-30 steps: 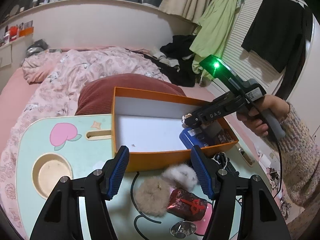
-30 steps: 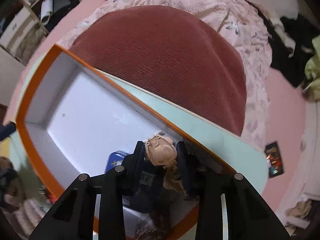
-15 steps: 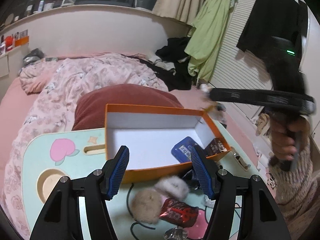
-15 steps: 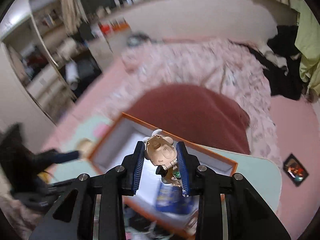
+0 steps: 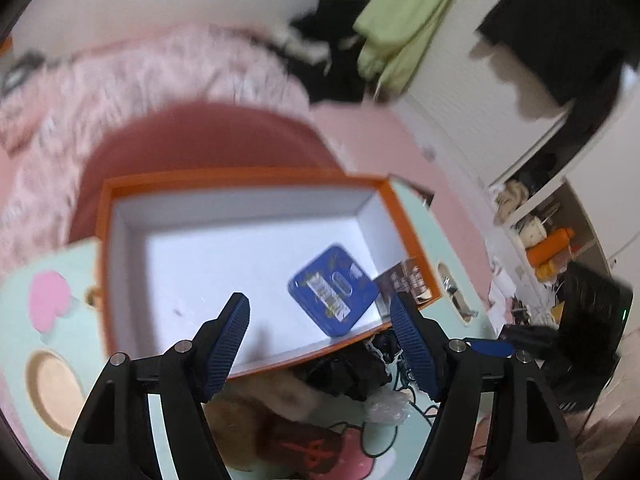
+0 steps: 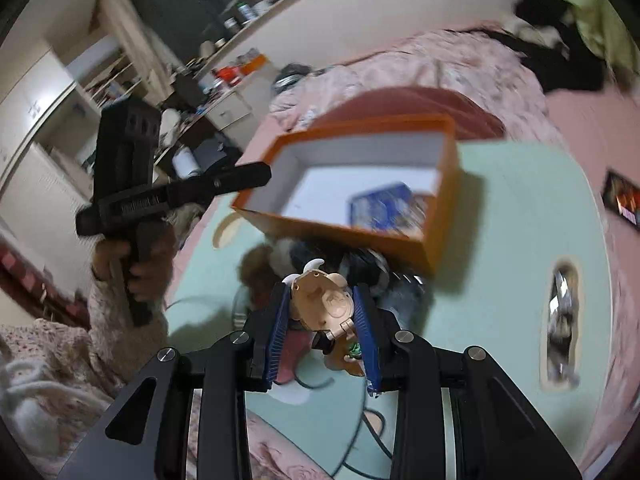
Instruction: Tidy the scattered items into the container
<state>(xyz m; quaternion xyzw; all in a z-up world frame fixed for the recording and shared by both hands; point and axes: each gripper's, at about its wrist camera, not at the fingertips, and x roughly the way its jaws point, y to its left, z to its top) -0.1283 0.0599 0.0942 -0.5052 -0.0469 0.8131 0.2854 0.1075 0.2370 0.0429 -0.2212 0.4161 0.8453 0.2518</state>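
right gripper point(image 6: 322, 320): tilted downward over the near edge of the mint lap table point(image 6: 520, 216), clamped on a small tan figurine point(image 6: 320, 304); both blue pads press the figurine's head. a second ago the same figurine hung inside the orange box point(image 6: 348, 236); now it hangs outside the box, over the clutter just in front of the box's near wall. the grip has not changed.

left gripper point(image 5: 320, 336): pitched down over the near wall of the orange box, fingers point(image 5: 230, 344) spread apart with nothing between them. its jaws have just been opening. in the right wrist view the left gripper is seen from the side, held in a hand point(image 6: 136, 268) left of the box.

box contents: a blue tin point(image 5: 334, 290) lies flat on the white floor near the right corner; a dark packet point(image 5: 406, 280) leans on the right wall beside it.

table, in front of the box: a furry tan item point(image 5: 248, 412), a dark red wrapper point(image 5: 304, 448), a black tangle point(image 5: 352, 368) and a clear wrapper point(image 5: 386, 406) lie close together. compared with a second ago, the left wrist view looks more steeply into the box. behind the box sits a dark red cushion point(image 5: 200, 140).
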